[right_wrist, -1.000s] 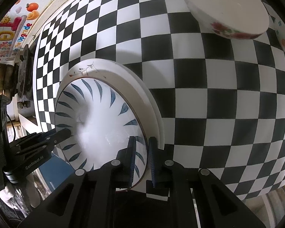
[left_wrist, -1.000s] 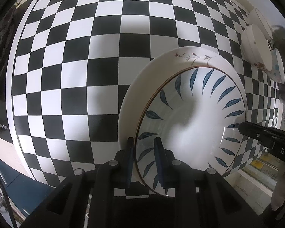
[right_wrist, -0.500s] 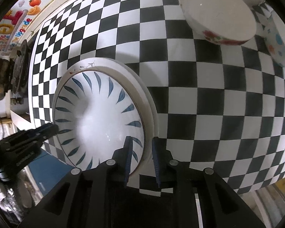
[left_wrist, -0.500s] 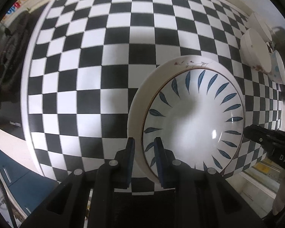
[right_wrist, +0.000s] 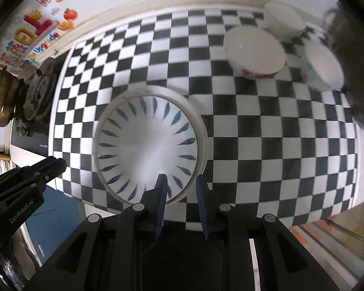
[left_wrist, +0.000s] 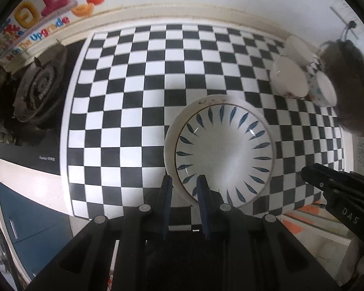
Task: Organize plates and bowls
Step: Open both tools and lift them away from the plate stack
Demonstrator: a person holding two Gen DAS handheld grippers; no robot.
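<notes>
A blue-leaf plate (left_wrist: 224,150) lies stacked on a larger white plate (left_wrist: 179,121) on the checkered table; both also show in the right wrist view, the leaf plate (right_wrist: 148,148) on the white plate (right_wrist: 201,133). My left gripper (left_wrist: 183,186) is open, above the stack's near-left rim, holding nothing. My right gripper (right_wrist: 179,185) is open over the stack's near-right rim, also empty. Three bowls stand at the far right: a flowered one (right_wrist: 254,53), a dotted one (right_wrist: 322,65) and a white one (right_wrist: 284,20).
A gas stove (left_wrist: 38,87) sits left of the checkered table (left_wrist: 123,121). A brass pot (right_wrist: 1,101) stands on it. A dark fuzzy object (left_wrist: 351,92) hangs at the right beside the bowls. The table's front edge (left_wrist: 123,214) is close below the plates.
Both grippers have opened and let go of the blue-leaf plate's rim, then pulled back and up. The plate now rests on the white plate.
</notes>
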